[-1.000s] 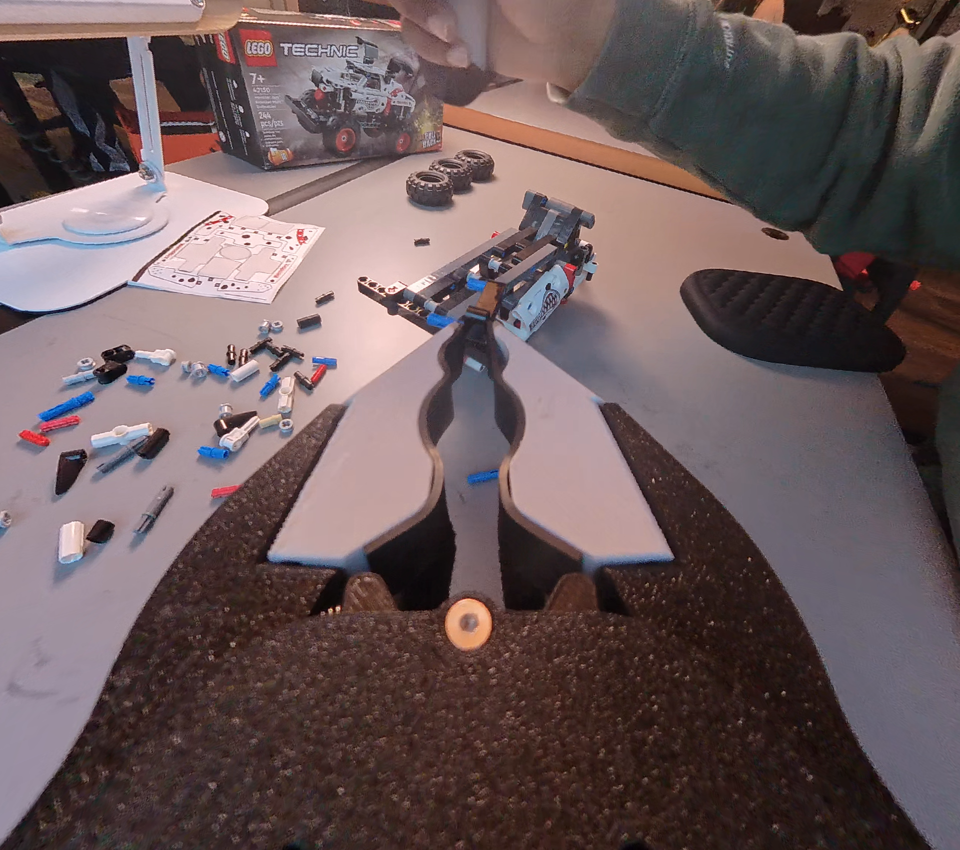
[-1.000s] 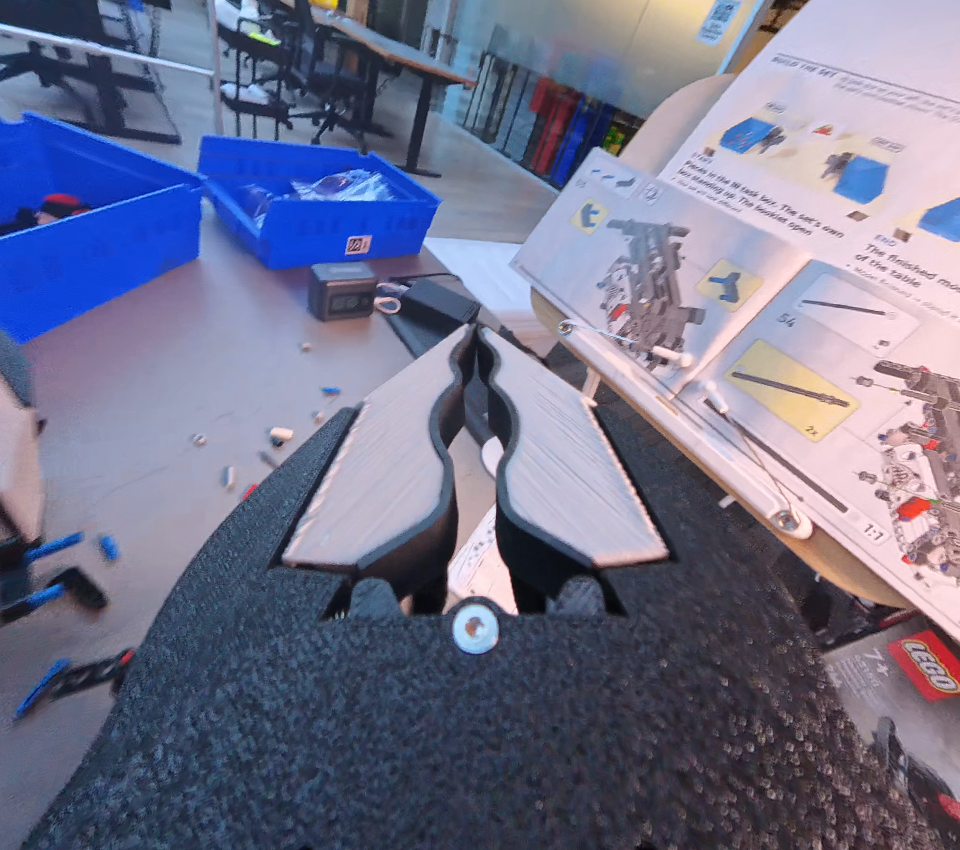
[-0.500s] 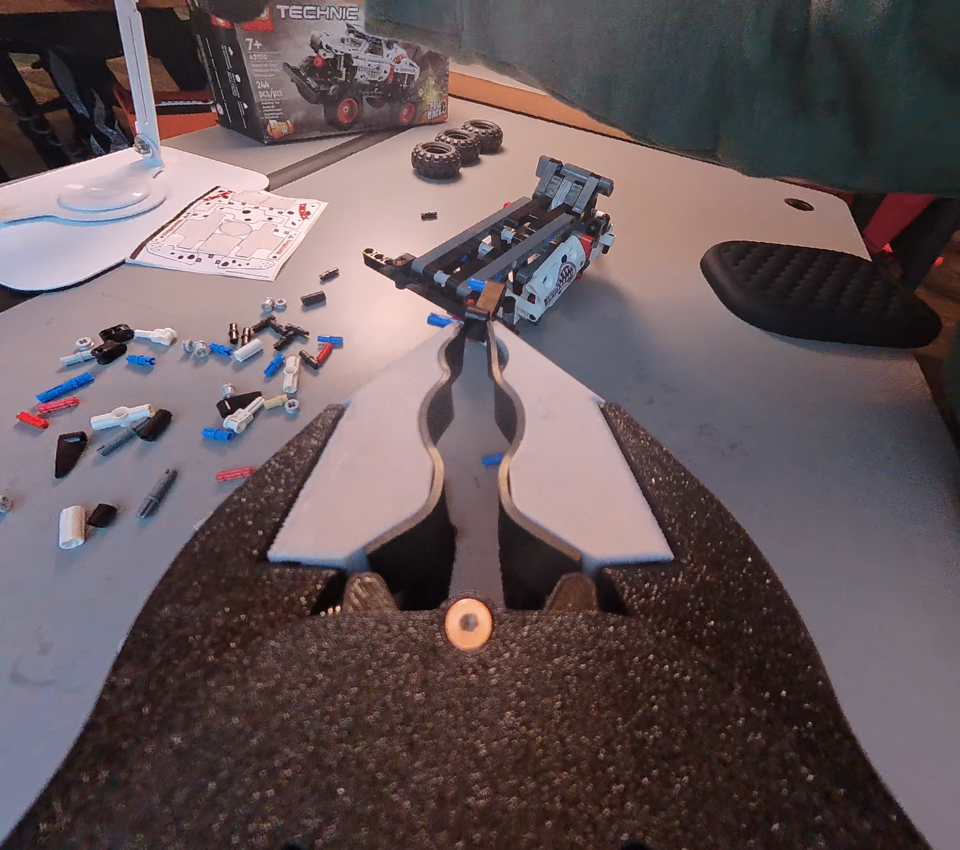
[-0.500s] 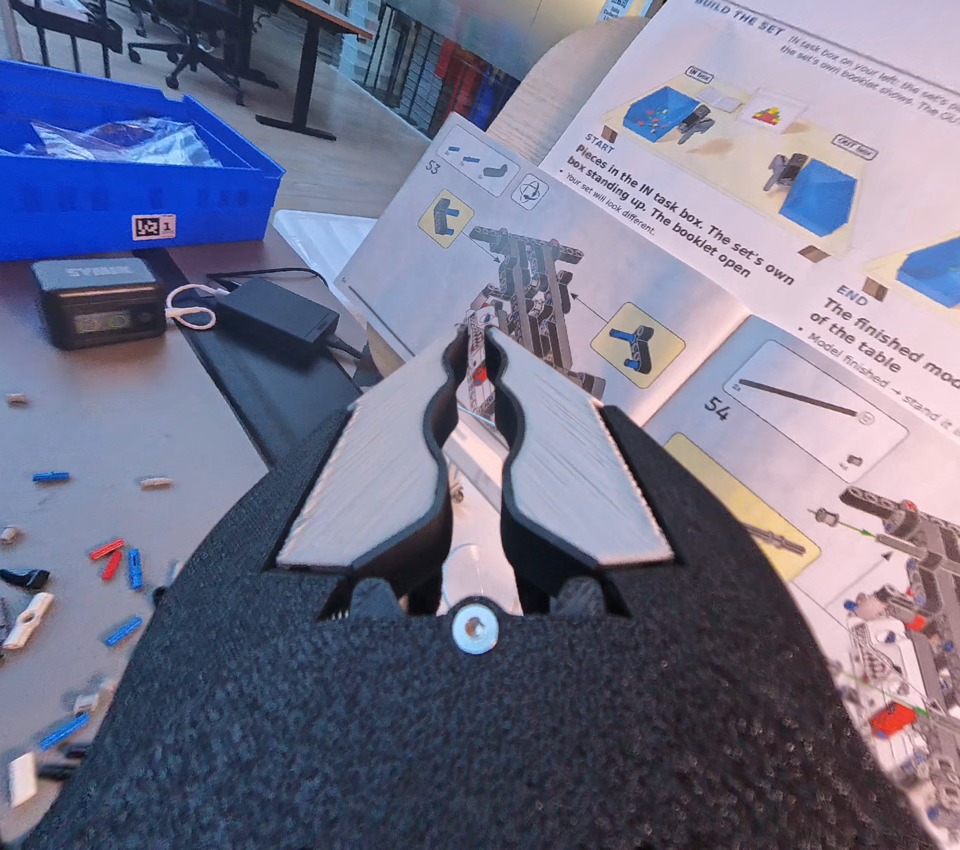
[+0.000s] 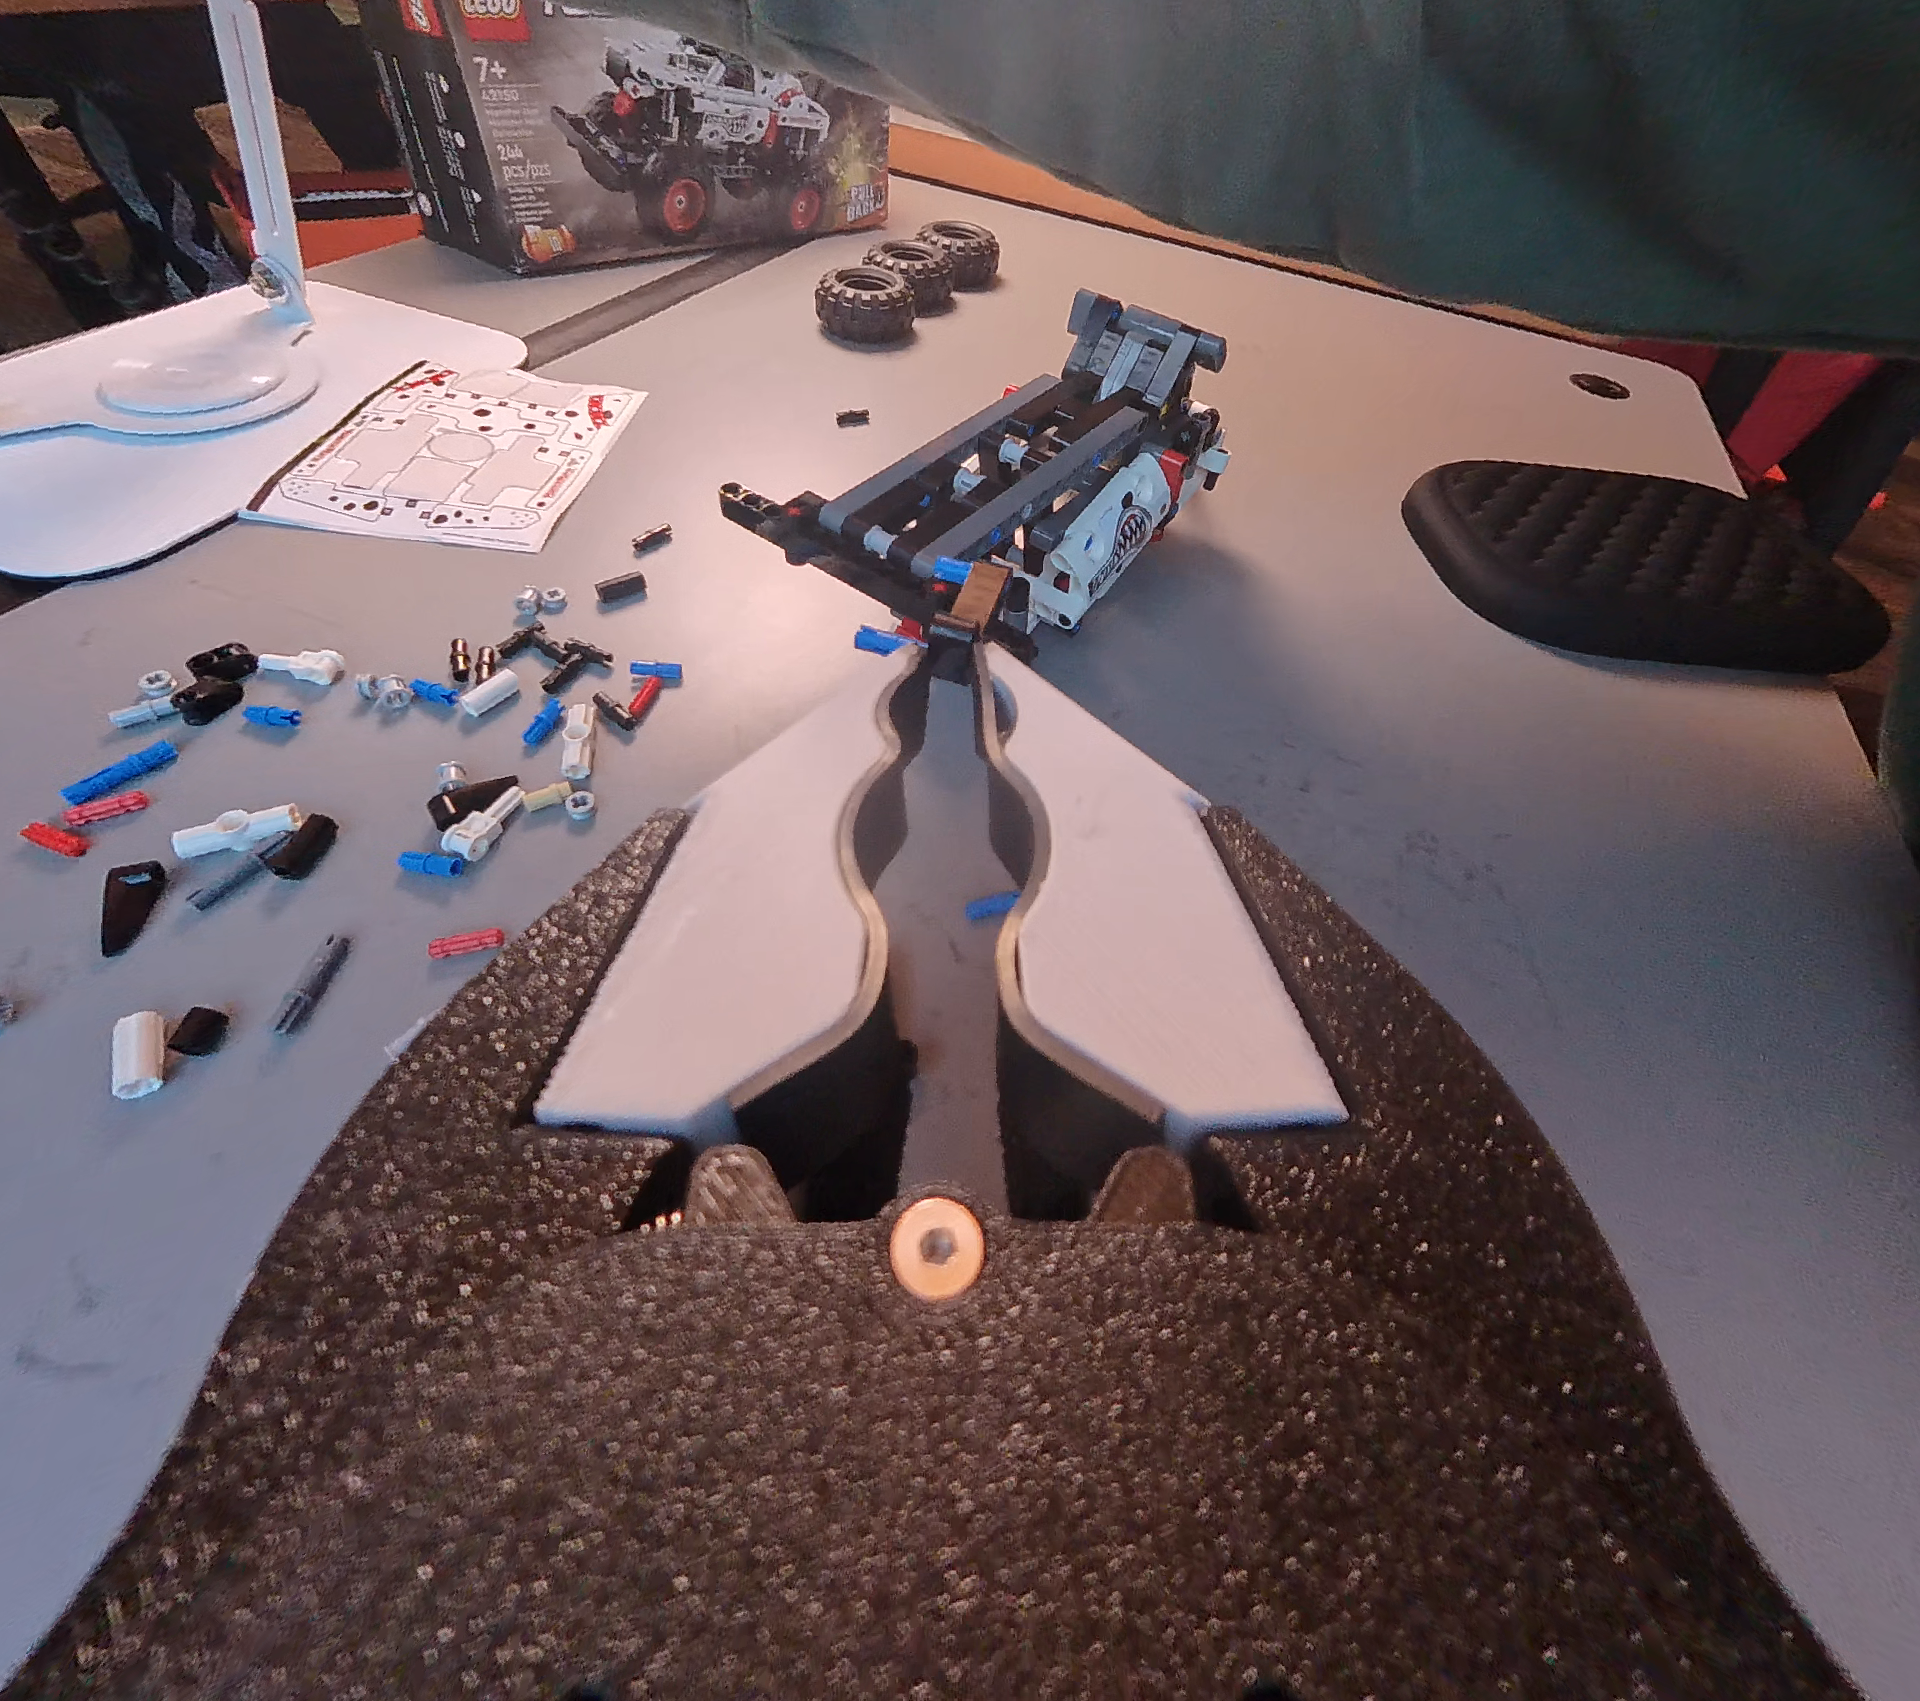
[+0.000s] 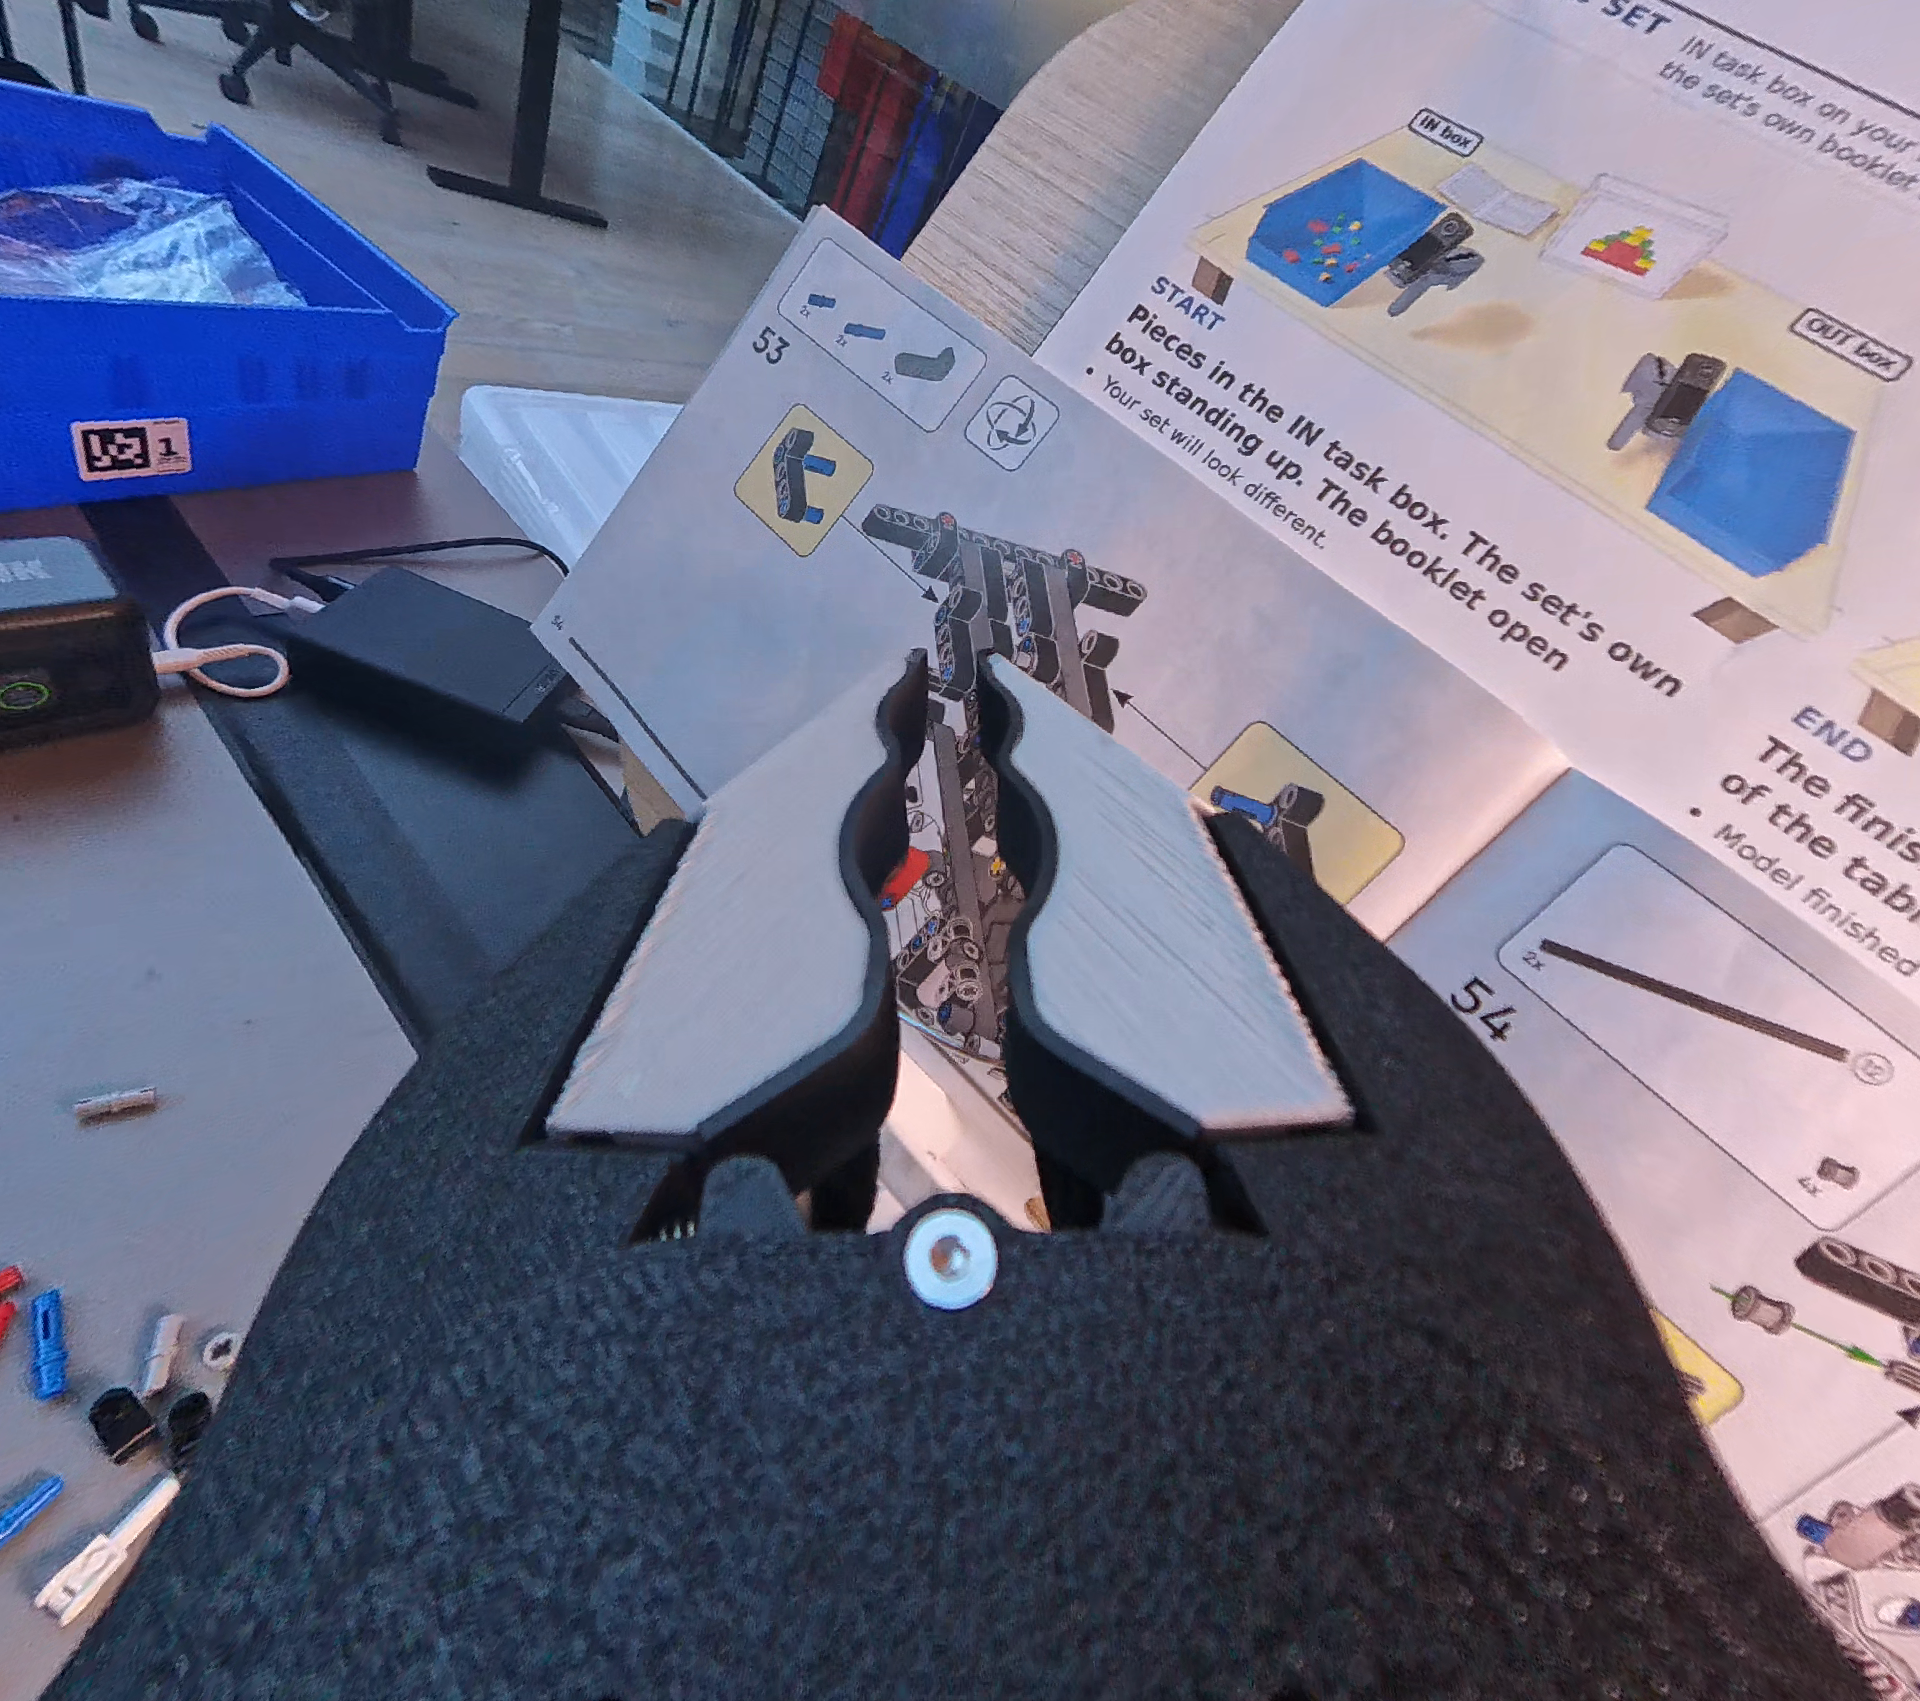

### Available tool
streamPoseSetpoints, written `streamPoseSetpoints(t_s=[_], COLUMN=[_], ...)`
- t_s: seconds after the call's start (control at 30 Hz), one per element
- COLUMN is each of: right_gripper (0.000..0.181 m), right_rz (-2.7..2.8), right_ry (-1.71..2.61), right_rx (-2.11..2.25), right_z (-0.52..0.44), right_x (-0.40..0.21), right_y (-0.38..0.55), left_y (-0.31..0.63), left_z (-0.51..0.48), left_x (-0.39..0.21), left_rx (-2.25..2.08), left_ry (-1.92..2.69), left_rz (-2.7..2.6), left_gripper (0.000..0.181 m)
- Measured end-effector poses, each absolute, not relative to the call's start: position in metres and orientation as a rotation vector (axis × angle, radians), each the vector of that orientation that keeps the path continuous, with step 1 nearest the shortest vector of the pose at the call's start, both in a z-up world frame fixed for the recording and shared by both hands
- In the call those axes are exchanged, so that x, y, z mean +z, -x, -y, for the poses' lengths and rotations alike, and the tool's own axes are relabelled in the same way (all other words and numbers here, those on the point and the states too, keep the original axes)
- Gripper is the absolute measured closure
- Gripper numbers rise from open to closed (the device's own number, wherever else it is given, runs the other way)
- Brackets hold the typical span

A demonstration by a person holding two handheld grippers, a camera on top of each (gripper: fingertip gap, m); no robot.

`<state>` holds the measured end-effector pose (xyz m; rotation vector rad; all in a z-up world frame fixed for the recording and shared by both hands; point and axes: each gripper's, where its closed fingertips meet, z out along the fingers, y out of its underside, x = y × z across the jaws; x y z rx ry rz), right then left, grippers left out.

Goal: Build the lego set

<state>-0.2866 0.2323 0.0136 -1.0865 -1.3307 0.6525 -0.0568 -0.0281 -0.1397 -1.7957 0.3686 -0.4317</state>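
Loose parts (image 5: 343, 778): small pins, connectors and axles in black, white, blue and red, scattered flat on the grey table (image 5: 1455, 976), left of the left gripper (image 5: 951, 649) and near it. Sticker sheet (image 5: 457, 456): flat, beyond the parts, beside the white base of a stand (image 5: 156, 415). Set box (image 5: 634, 124): upright at the far edge. Three tyres (image 5: 909, 275): in a row, just right of the box. Left gripper: jaws narrow, closed on a small black angled piece (image 5: 971, 607) at the tips. Truck frame (image 5: 1008, 477): half-built, lying on the table directly ahead of those tips; whether the held piece touches its near end cannot be told. Its long axis runs from near-left to far-right, away from the gripper; the open beam end with the cross-bar points toward the gripper, the raised grey end away, the white toothed panel on its right flank. Judgement: the left gripper is far the nearer to the frame, so seating the piece would fall to it, pushed along that axis. Black pad (image 5: 1631, 571): right of the frame, apart from it. Right gripper (image 6: 951, 664): raised, well apart from the frame, aimed at the open instruction booklet (image 6: 790, 612) on its stand; jaws narrow, nothing between them. Blue bin (image 6: 218, 363): left in the right wrist view.
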Motion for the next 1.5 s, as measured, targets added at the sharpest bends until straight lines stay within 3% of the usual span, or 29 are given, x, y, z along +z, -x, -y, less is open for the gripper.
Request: streamPoseSetpoints(t_s=[0.73,0.93,1.5], right_gripper=[0.167,0.181,0.177], right_rz=[1.366,1.366,1.246], right_ry=[1.071,1.049,1.058], right_rx=[0.621,0.588,0.597], right_z=[-0.231,-0.23,-0.239], right_x=[0.01,0.006,-0.011], right_y=[0.301,0.298,0.24], left_y=[0.055,0.055,0.052], left_z=[0.027,0.028,0.028], left_x=[-0.143,-0.143,-0.147], left_rx=[-0.45,-0.457,-0.458], left_ry=[1.806,1.804,1.82], left_rz=[-0.375,-0.375,-0.389], left_gripper=[0.174,0.174,0.174])
